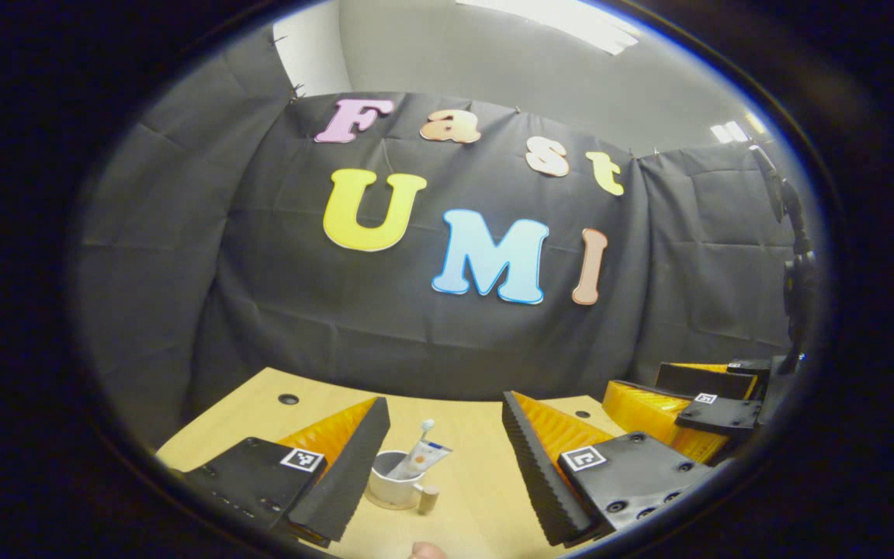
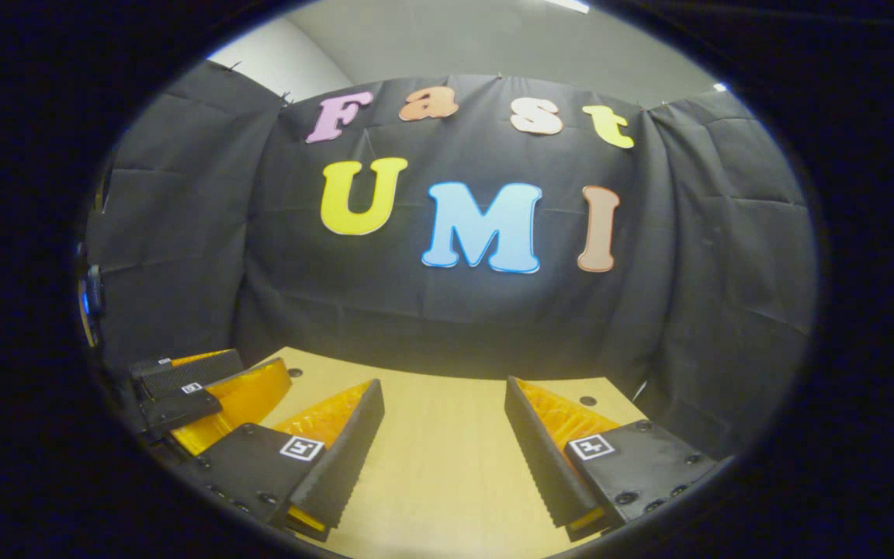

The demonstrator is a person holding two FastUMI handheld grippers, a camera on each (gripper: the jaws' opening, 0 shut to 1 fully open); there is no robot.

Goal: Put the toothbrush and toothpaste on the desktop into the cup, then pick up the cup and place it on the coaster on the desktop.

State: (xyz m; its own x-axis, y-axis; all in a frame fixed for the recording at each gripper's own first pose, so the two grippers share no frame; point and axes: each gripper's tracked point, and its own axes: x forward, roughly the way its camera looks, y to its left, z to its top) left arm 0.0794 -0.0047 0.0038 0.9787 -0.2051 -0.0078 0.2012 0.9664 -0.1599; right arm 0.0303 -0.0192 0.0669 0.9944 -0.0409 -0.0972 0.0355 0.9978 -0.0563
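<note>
A white cup [image 1: 389, 483] with a wooden handle [image 1: 428, 498] stands upright on the wooden desktop [image 1: 486, 497] in the left gripper view. A toothpaste tube [image 1: 425, 456] and the toothbrush, its white head [image 1: 427, 425] uppermost, lean out of the cup. My left gripper [image 1: 444, 404] is open, and the cup sits low between its fingers, close to the left finger [image 1: 346, 466]. Whether a coaster lies under the cup I cannot tell. My right gripper [image 2: 443, 386] is open over bare desktop [image 2: 447, 473], holding nothing.
The right gripper's orange and black body [image 1: 687, 411] shows to the right of the left one. The left gripper's body [image 2: 199, 392] shows at the left of the right gripper view. Small holes [image 1: 288, 399] mark the desktop's far edge, with the black cloth wall behind.
</note>
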